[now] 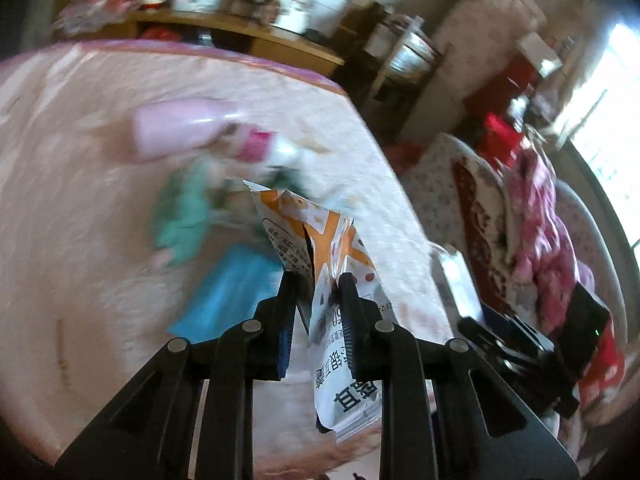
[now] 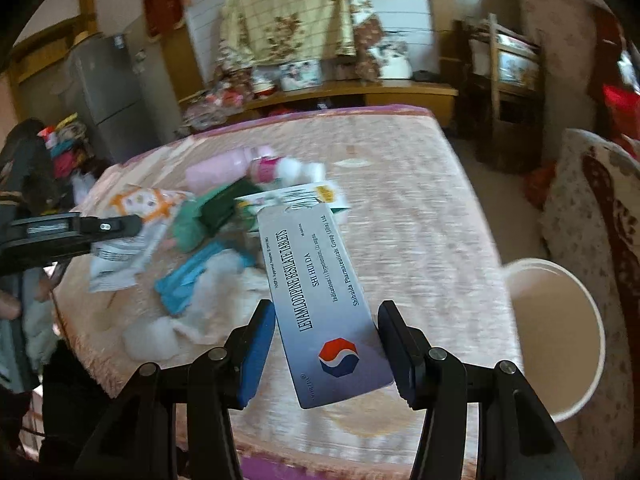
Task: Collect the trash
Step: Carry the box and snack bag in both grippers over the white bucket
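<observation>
the right gripper (image 2: pixel 326 344) holds a flat medicine box (image 2: pixel 320 300) across its width, both pads against the long edges, the box pointing away from the camera and clear of the desk (image 2: pixel 420 200). the box is white fading to grey-blue, printed with tablet lettering and a red, white and blue emblem; it looks stiff and undented. just beside it on the right stands a white paper cup (image 2: pixel 560 332), mouth up and seemingly empty, which i take for the bin.

the left gripper (image 1: pixel 318 280) is pinched narrow on a snack wrapper (image 1: pixel 340 320), a white and orange foil packet torn open at the top, limp and hanging below the fingers; no earlier view shows how it was taken. from the right wrist view the same wrapper (image 2: pixel 132 232) sits above the desk's left side.

so both hands are loaded, and the step in hand is carrying to the cup. the next move likely calls for bringing one item over the cup's mouth and opening the jaws; the box is long against that mouth, so it may need tipping end-down.

farther off, the rest of the trash lies in a pile mid-desk: a blue packet (image 2: pixel 188 280), green scraps (image 2: pixel 192 224), white tissue (image 2: pixel 152 336), a pink bottle (image 2: pixel 220 168) on its side.
</observation>
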A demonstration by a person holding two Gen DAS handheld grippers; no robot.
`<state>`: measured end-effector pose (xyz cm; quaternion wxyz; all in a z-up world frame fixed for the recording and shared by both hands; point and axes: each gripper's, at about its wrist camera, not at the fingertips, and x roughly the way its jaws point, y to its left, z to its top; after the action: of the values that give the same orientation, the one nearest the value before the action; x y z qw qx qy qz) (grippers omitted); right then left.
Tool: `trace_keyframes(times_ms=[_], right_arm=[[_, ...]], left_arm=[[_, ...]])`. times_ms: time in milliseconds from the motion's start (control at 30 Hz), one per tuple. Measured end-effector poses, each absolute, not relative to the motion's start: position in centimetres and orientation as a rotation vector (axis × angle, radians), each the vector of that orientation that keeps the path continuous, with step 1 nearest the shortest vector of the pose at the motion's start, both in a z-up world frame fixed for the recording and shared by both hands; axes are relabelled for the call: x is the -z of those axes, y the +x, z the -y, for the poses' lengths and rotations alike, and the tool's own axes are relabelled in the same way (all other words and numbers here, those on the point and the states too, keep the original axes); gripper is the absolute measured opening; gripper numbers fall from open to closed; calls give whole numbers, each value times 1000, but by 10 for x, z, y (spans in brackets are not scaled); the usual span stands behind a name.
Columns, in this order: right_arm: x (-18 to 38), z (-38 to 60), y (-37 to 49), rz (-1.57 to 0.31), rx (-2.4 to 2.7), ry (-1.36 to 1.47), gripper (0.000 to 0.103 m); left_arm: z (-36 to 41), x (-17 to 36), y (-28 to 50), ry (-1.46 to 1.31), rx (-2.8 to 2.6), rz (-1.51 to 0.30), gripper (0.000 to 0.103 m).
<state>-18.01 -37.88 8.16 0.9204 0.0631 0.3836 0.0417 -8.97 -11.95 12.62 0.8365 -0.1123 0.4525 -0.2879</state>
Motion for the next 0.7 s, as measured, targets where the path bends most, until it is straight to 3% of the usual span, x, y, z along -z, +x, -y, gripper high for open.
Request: trace_keyframes(times_ms=[333, 633, 700], right_arm=[[-85, 489, -202, -839, 162, 186, 52], [-42, 575, -209, -951, 295, 252, 52], [-30, 584, -206, -966, 302, 270, 52]], left_arm=[[273, -134, -103, -68, 775, -996, 19], [386, -101, -100, 5, 807, -1061, 21], [402, -92, -98, 0, 822, -1081, 29]])
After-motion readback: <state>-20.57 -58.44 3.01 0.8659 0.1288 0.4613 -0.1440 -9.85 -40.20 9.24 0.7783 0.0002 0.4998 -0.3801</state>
